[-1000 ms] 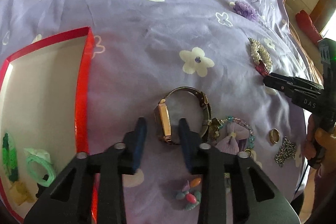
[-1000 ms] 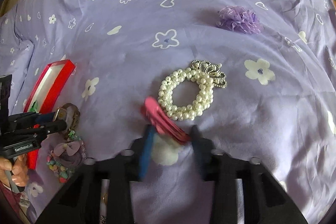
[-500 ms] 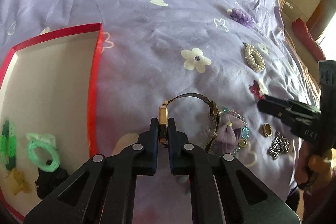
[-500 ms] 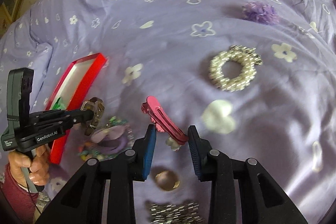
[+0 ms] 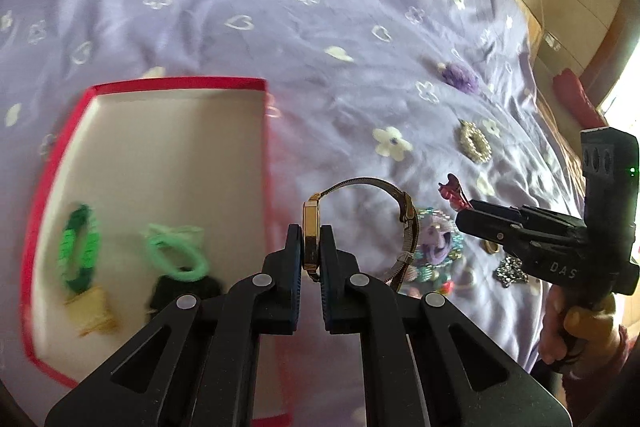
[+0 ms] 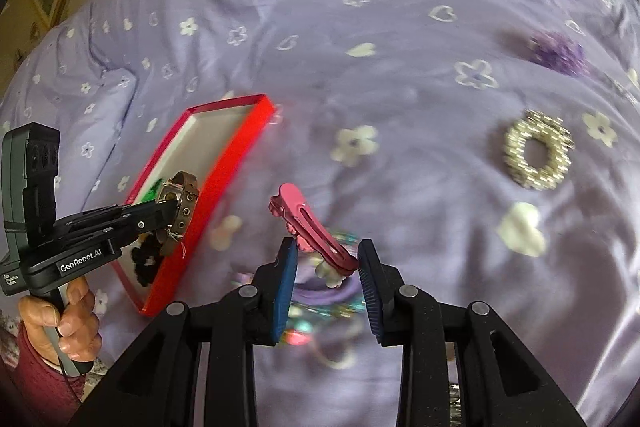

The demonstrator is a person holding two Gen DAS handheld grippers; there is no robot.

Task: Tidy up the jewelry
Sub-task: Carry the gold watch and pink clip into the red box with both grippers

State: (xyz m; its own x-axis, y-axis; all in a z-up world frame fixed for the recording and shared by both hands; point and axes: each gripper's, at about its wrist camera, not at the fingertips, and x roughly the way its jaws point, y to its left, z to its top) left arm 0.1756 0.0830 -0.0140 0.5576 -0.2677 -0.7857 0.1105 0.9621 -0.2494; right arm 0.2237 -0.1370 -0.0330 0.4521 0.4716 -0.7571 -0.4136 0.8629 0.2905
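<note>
Nearest the left camera, the left gripper (image 5: 311, 259) is pinched tight on the gold rectangular case of a wristwatch with a brown mesh strap (image 5: 310, 239), which hangs clear of the bedspread just right of the box wall. The right gripper (image 6: 328, 283) stands partly closed and pinches one pink metal hair clip (image 6: 310, 227), whose free end sticks up and away from the fingers. A hand (image 6: 64, 323) in a dark red sleeve holds the left tool's handle; another hand (image 5: 580, 327) holds the right one.

Just beside the watch lies one shallow red-rimmed cardboard box with a white floor (image 5: 266, 155). Four things show inside it: a dark green hair tie (image 5: 78, 247), a pale green hair tie (image 5: 174, 253), a small yellow piece (image 5: 92, 313) and a black piece (image 5: 184, 291), all blurred.

On the lilac flower-and-heart printed bedspread (image 5: 280, 27), between the two grippers, rests one beaded bracelet with a lilac bow (image 5: 436, 243). Near it, beyond the right tool in the left view, are one gold ring (image 5: 491, 247) and one silver sparkly star-shaped piece (image 5: 510, 271).

Further off lies one pearl-bead bracelet coiled in a ring (image 6: 536, 155), well apart from the box. Furthest is one purple ruffled fabric scrunchie (image 6: 558, 53).
</note>
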